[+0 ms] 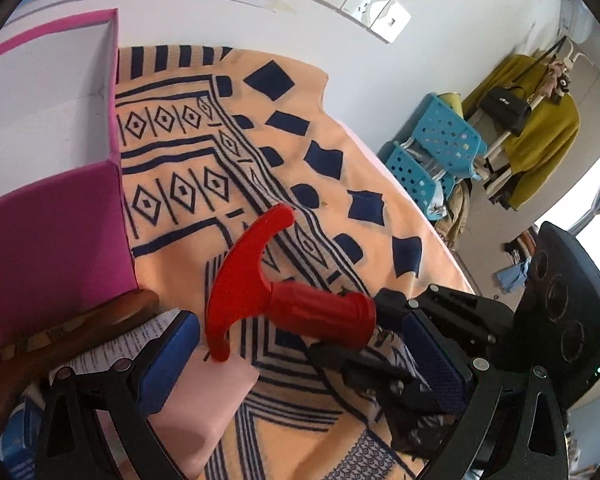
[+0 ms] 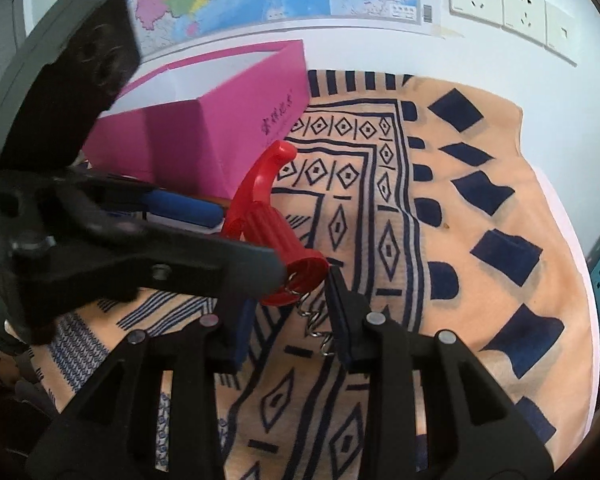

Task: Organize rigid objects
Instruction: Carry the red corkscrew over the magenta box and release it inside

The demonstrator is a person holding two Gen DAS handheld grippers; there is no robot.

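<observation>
Over the patterned cloth [image 2: 480, 184] — pink box [image 2: 220, 136] beside — right tool [image 2: 290, 308] grips a red corkscrew [image 2: 272, 216] (left tool [image 1: 300, 364] gapes empty).

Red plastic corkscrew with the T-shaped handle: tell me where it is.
The red plastic corkscrew sits mid-frame in both wrist views, held up by the right gripper above the orange patterned cloth, right of the pink box.
</observation>
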